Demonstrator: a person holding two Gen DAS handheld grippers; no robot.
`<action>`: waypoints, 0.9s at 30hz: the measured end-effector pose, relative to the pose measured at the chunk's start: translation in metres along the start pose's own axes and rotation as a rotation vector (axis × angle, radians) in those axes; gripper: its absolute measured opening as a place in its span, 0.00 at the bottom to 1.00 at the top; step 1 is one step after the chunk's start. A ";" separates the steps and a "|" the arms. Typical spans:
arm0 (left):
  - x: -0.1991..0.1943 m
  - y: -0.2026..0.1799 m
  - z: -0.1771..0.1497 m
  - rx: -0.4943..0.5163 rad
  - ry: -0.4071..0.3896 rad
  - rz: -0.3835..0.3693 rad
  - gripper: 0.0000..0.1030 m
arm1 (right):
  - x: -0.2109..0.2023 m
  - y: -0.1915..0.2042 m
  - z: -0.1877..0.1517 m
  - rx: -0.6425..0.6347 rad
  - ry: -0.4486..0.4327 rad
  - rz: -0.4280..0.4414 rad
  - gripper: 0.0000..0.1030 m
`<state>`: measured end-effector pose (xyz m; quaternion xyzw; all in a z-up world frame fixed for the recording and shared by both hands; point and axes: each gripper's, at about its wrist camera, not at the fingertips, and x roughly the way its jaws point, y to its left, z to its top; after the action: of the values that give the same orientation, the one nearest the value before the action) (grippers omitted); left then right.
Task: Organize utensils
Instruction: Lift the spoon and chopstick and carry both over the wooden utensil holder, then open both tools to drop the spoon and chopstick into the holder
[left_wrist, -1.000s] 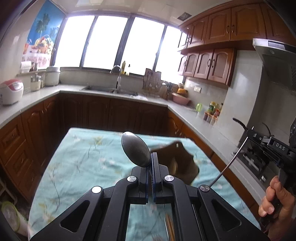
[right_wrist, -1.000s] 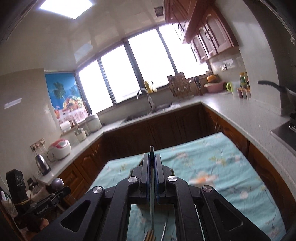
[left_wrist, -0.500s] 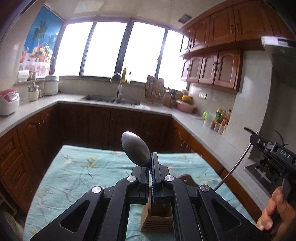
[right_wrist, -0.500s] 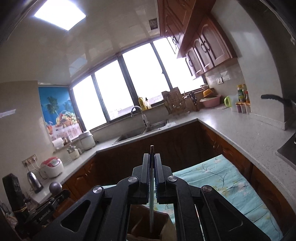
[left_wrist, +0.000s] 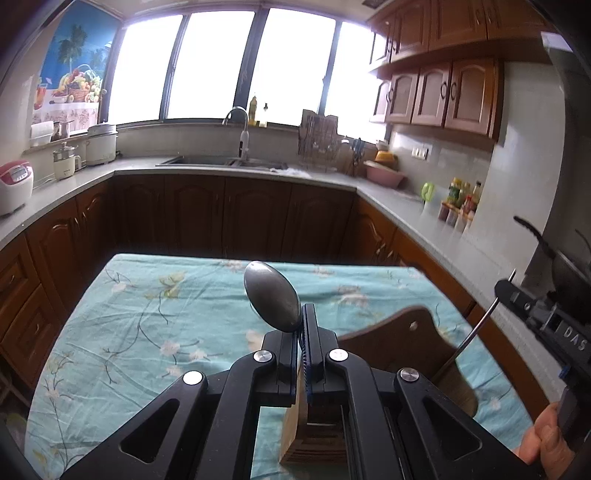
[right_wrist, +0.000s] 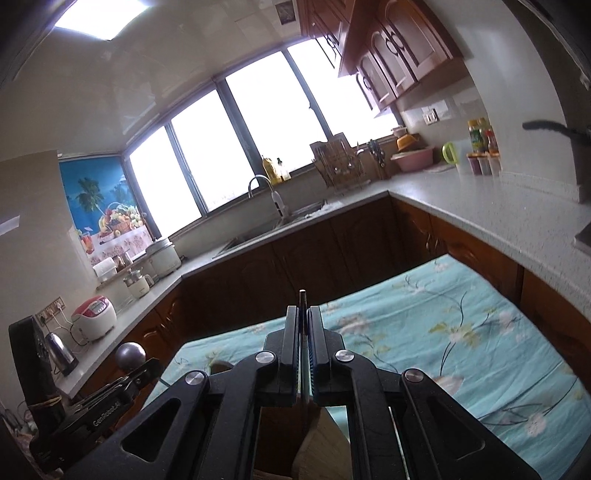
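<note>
My left gripper (left_wrist: 303, 317) is shut on a steel spoon (left_wrist: 272, 301), bowl end sticking up past the fingertips. It hangs over a wooden utensil holder (left_wrist: 406, 343) that stands on the teal flowered tablecloth (left_wrist: 147, 332). My right gripper (right_wrist: 303, 321) is shut on a thin metal utensil handle (right_wrist: 302, 299), its lower end hidden; in the left wrist view this handle (left_wrist: 480, 325) slants down into the holder from the right gripper (left_wrist: 506, 288). The holder's wooden top (right_wrist: 321, 446) shows below my right fingers. The left gripper and spoon bowl (right_wrist: 130, 355) show at left in the right wrist view.
The table stands in a U-shaped kitchen with grey counters (left_wrist: 388, 195) and brown cabinets. A sink and tap (left_wrist: 240, 147) sit under the window, a rice cooker (left_wrist: 14, 184) on the left, a stove and pan handle (left_wrist: 528, 229) on the right.
Both views have tilted down toward the table. The holder now sits lower right under the left gripper. The right gripper's utensil has lowered toward the holder. Both grips unchanged.
</note>
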<state>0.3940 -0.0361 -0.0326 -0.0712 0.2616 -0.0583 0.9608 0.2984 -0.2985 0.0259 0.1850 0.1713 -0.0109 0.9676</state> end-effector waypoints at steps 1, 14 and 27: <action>-0.003 -0.002 0.004 0.002 0.005 0.001 0.01 | 0.002 -0.001 -0.003 -0.001 0.007 0.002 0.04; -0.010 0.003 0.000 0.011 0.051 -0.006 0.07 | 0.006 -0.008 -0.010 0.006 0.059 0.002 0.09; -0.025 0.011 -0.008 -0.021 0.047 -0.004 0.46 | -0.001 -0.007 -0.012 0.017 0.080 0.024 0.56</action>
<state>0.3696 -0.0221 -0.0290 -0.0806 0.2847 -0.0593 0.9534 0.2933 -0.3009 0.0132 0.1955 0.2075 0.0069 0.9585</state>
